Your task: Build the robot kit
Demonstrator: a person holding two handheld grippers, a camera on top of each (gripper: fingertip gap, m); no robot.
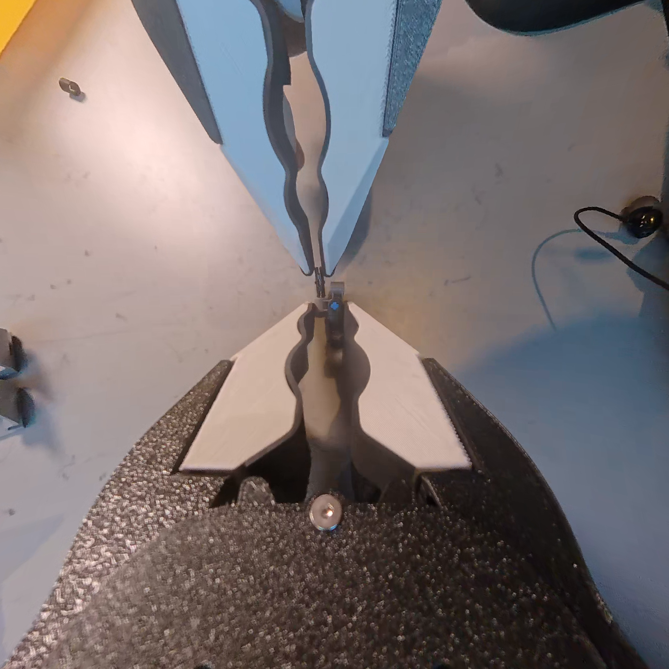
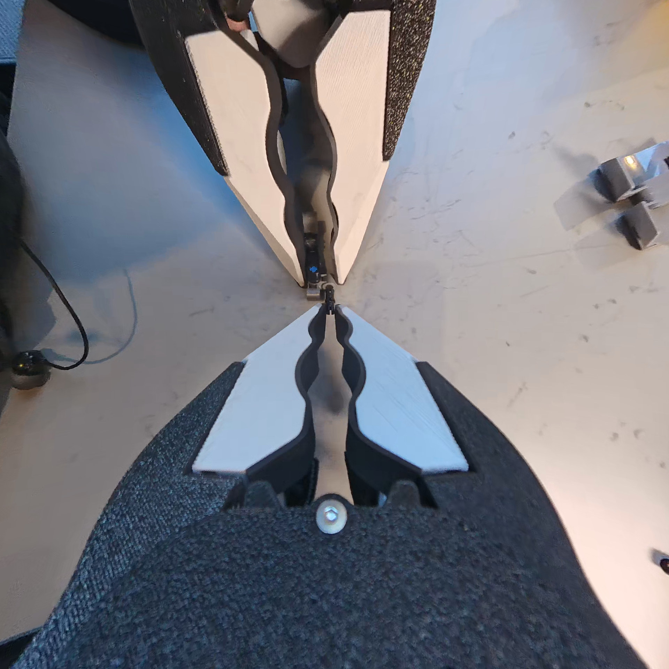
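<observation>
From the left wrist view my left gripper (image 1: 327,307) sits at centre frame with its fingers drawn together on a small black piece with a blue mark (image 1: 333,318); a grey nub (image 1: 337,287) sticks out past the tips. The right gripper (image 1: 318,271) comes down from the top of the frame, tips pinched on a thin black pin (image 1: 319,283), which meets the grey part just above my own tips. A small black clip (image 1: 70,87) lies upper left on the pale table (image 1: 144,217); a black cable with a round plug (image 1: 642,221) is at right; a grey bracket (image 1: 14,380) is at the left edge.

In the right wrist view the right gripper (image 2: 328,307) is clamped on the pin (image 2: 329,298) at centre; the left gripper (image 2: 318,282) hangs from the top, holding the black piece (image 2: 313,260); the bracket (image 2: 637,202) is at right, the cable (image 2: 65,318) at left.

My worry: both holds are at the very tips, so a slight twist could flick the pin out; pushing off-axis could jam or bend it; if dropped, it could be hard to find on the table.
</observation>
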